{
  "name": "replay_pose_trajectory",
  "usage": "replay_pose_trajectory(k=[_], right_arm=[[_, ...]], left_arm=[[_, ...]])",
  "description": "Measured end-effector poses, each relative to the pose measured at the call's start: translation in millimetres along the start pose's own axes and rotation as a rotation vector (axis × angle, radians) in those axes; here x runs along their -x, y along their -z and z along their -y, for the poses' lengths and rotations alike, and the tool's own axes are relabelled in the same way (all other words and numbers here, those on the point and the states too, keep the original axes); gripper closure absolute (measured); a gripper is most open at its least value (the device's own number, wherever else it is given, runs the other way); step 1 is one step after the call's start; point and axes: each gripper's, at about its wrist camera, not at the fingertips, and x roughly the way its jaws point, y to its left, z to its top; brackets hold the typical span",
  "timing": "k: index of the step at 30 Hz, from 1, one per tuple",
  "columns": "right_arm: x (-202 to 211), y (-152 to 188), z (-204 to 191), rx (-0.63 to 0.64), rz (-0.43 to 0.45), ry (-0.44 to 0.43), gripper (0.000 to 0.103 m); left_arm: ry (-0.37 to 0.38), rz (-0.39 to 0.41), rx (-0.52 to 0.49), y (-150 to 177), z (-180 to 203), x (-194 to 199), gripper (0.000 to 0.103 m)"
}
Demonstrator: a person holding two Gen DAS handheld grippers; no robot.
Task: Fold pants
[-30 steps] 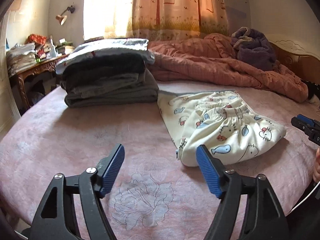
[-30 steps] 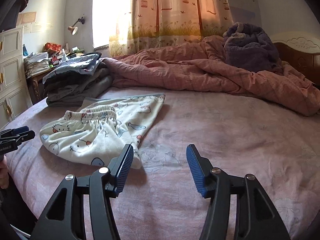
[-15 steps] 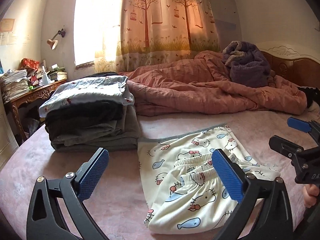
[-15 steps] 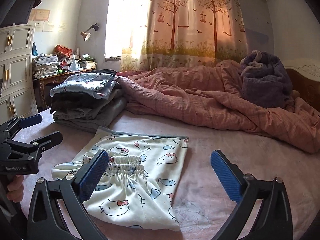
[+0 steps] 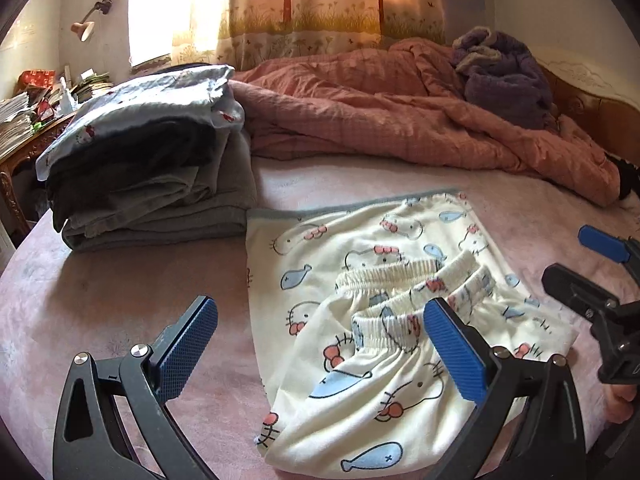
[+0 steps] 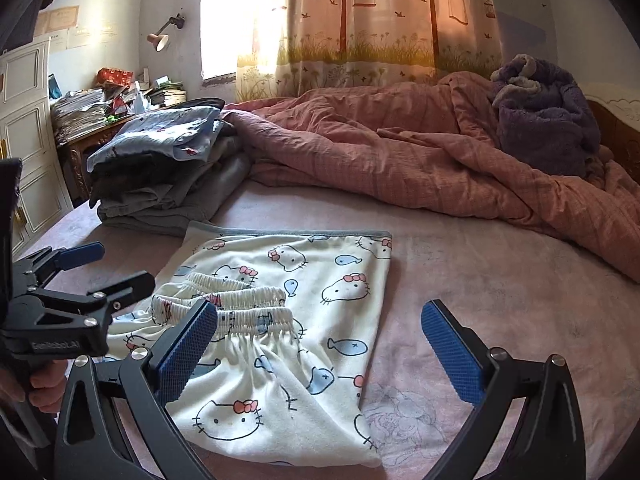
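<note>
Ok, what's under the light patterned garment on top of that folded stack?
Under the light patterned garment lie a black layer and grey folded pieces, resting on the pink sheet. How many garments the stack holds, and their kinds, is hidden by the folds.

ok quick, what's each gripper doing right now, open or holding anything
left gripper: open, holding nothing, above the folded pants.
right gripper: open, holding nothing, above the pants' right edge.

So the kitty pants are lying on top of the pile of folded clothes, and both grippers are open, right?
Not quite. The cream cartoon-cat print pants lie flat on the pink bedsheet, beside the stack of folded grey and dark clothes, not on it; the right wrist view shows this. Both the left gripper and right gripper are open.
</note>
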Motion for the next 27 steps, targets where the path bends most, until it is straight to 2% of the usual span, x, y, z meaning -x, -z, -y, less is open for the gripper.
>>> replay_pose_trajectory(k=[5,8,10,12,15,17,20,27], right_arm=[[-12.3,13.2,4.5,-0.017,-0.08,0.031,0.001],[-15.9,14.4,5.1,-0.021,-0.093,0.037,0.001],[-23.8,11.5,3.6,-0.01,-0.124,0.07,0.001],[-35.2,8.3,3.6,-0.009,-0.166,0.067,0.001],[-70.2,9.2,4.4,-0.008,-0.328,0.111,0.001],[-89.6,13.7,9.3,-0.024,-0.395,0.115,0.001],[-103.4,18.1,24.6,-0.118,-0.411,0.038,0.001],[-92.5,11.6,30.5,-0.134,-0.39,-0.001,0.001]], left_arm=[[-0.02,-0.125,-0.048,12.0,8.7,-35.1,0.001],[0.02,-0.187,-0.027,7.3,7.0,-52.3,0.0],[0.059,-0.209,0.004,0.8,2.3,-60.4,0.0],[0.07,-0.216,0.015,-5.8,-0.8,-67.5,0.0],[0.072,-0.214,0.027,-9.3,-4.2,-74.0,0.0],[0.091,-0.206,0.045,-7.0,-8.2,-73.1,0.0],[0.097,-0.194,0.06,-2.1,-14.2,-65.1,0.0],[0.048,-0.143,0.029,8.5,-21.9,-32.6,0.0]])
